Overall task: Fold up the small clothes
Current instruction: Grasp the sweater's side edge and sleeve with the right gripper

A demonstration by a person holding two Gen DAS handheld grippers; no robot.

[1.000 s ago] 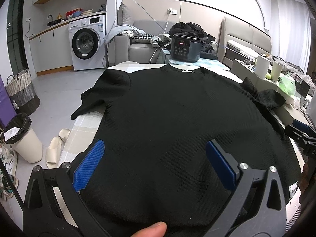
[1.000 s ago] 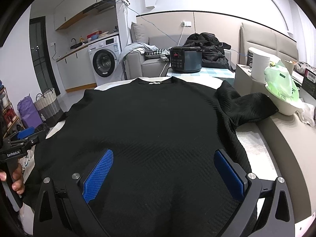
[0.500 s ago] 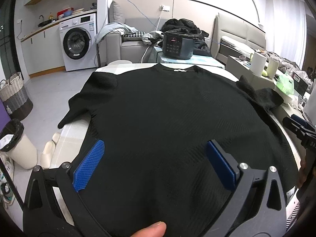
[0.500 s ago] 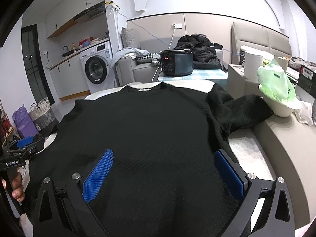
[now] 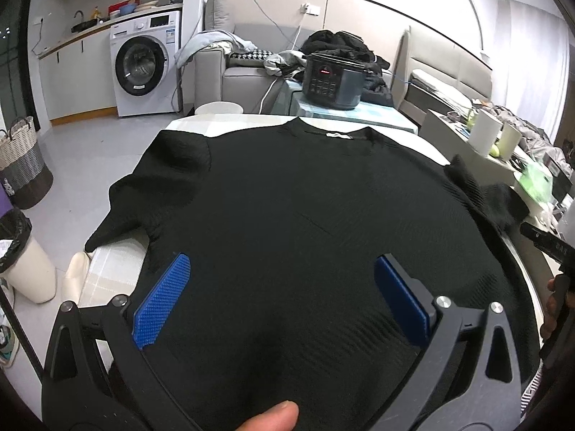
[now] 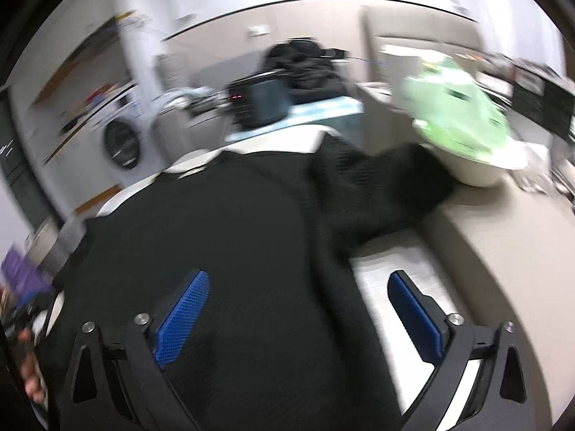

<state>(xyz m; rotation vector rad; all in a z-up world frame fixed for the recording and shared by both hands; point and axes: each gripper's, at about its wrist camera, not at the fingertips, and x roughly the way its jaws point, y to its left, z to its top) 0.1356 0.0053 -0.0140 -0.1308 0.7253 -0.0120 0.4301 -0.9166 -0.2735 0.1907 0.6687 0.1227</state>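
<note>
A black knit short-sleeved top [image 5: 305,212] lies spread flat on a white table [image 5: 107,269], neck away from me. My left gripper [image 5: 284,273] hovers open over the lower body of the top, blue pads wide apart, nothing between them. The right wrist view is motion-blurred: my right gripper [image 6: 302,294] is open above the top's [image 6: 201,237] right side, one pad over cloth and the other over bare table beside the right sleeve [image 6: 381,186]. The left sleeve [image 5: 122,212] hangs off the table's left edge.
A dark rice cooker [image 5: 332,80] stands beyond the neck. A white bowl with a green bag [image 6: 463,129] sits by the right sleeve. Washing machine [image 5: 143,68], sofa and black clothes lie behind. A bin [image 5: 21,255] and basket [image 5: 21,165] stand on the floor left.
The right gripper has swung quickly to the right, from over the middle of the top to its right edge. The left gripper has shifted slightly left and stays open.
</note>
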